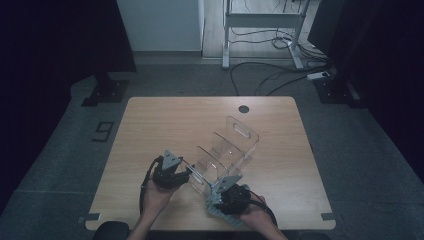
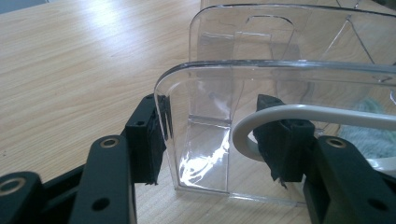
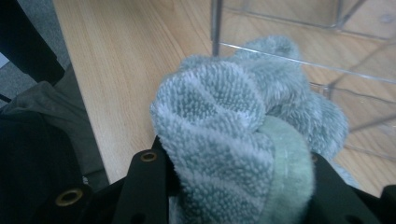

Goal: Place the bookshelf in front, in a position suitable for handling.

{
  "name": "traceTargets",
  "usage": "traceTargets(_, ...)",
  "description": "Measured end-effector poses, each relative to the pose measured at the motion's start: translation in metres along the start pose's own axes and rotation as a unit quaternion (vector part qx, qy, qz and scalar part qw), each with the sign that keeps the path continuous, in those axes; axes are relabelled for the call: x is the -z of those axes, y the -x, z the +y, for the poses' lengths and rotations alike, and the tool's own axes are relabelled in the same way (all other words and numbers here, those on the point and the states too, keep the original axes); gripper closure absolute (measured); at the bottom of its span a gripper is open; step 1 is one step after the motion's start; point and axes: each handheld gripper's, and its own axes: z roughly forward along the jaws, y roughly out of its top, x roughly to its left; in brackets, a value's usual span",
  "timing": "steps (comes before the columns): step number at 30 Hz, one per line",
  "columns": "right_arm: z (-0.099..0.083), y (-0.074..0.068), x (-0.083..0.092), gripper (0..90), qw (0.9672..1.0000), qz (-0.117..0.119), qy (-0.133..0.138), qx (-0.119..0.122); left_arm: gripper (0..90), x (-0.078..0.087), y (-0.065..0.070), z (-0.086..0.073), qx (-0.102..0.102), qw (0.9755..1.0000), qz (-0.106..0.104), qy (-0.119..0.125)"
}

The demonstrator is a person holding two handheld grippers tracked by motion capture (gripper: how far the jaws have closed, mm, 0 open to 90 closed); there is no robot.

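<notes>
A clear plastic organizer [image 1: 225,150] with several dividers and a handle slot stands on the wooden table [image 1: 165,120]. My left gripper [image 1: 189,175] holds its near left end. In the left gripper view the two pads of that gripper [image 2: 215,140] sit on either side of the rounded corner of the organizer [image 2: 280,84]. My right gripper [image 1: 216,204] is at the table's near edge, shut on a bunched grey-green terry cloth [image 3: 219,107]. The cloth swells up out of this gripper [image 3: 233,186] and lies just in front of the organizer's wall [image 3: 327,46].
A white cable [image 2: 327,114] loops beside the left gripper's right pad. A round dark grommet hole [image 1: 243,108] sits at the table's far edge. The person's dark clothing [image 3: 28,140] is beyond the near edge. Floor cables and a metal frame [image 1: 260,30] lie behind the table.
</notes>
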Motion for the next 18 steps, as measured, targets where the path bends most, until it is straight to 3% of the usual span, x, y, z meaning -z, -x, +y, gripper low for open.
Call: traceTargets(18, -0.023, 0.016, 0.065, 62.2, 0.9984, -0.037, 0.034, -0.026, 45.5, 0.000, -0.003, -0.001, -0.003, 1.0000, -0.007, 0.002)
